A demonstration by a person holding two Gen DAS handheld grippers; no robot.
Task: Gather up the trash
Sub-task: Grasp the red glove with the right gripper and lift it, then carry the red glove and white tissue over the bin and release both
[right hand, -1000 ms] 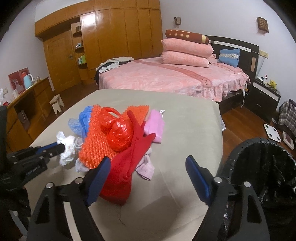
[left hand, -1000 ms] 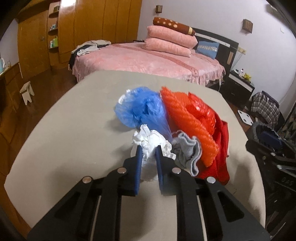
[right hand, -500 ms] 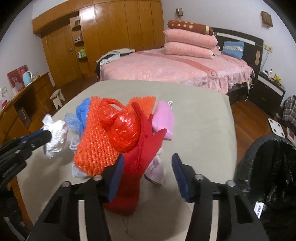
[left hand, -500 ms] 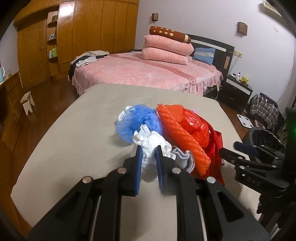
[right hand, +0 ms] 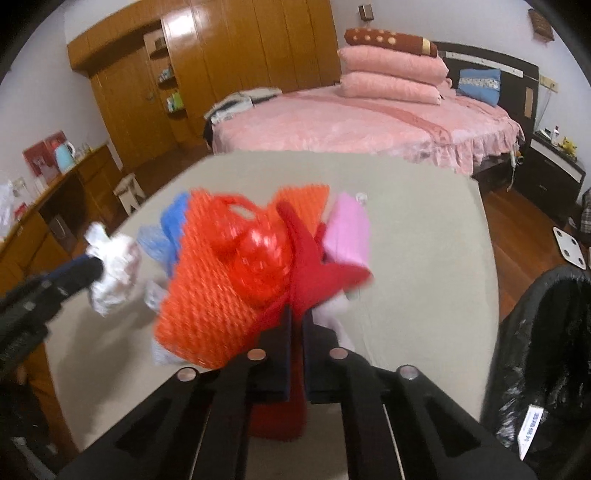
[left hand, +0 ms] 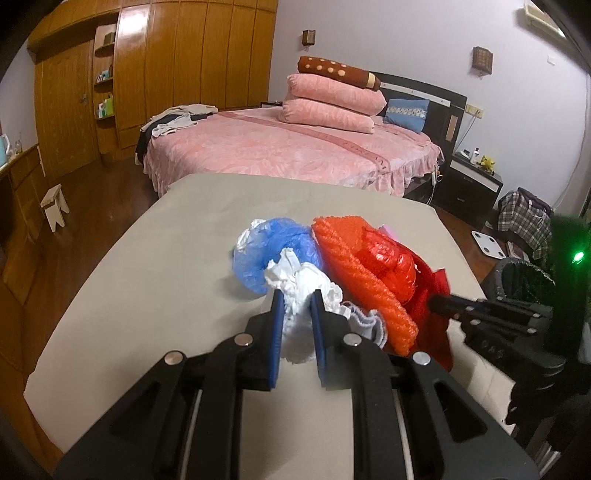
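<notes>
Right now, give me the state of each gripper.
Left gripper: shut on the white crumpled paper.
Right gripper: shut on the red cloth.

dim indoor light, glare on wardrobe; right view perhaps motion-blurred, edges warped.

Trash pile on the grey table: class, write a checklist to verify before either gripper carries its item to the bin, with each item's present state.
1. Left gripper shut on the white crumpled paper: ok.
2. Right gripper shut on the red cloth: ok.
3. Red cloth free of the orange mesh: cannot tell; they overlap.
4. Black-lined bin open, beside the table: ok.
5. Right wrist view sharp: not ok, blurred.
</notes>
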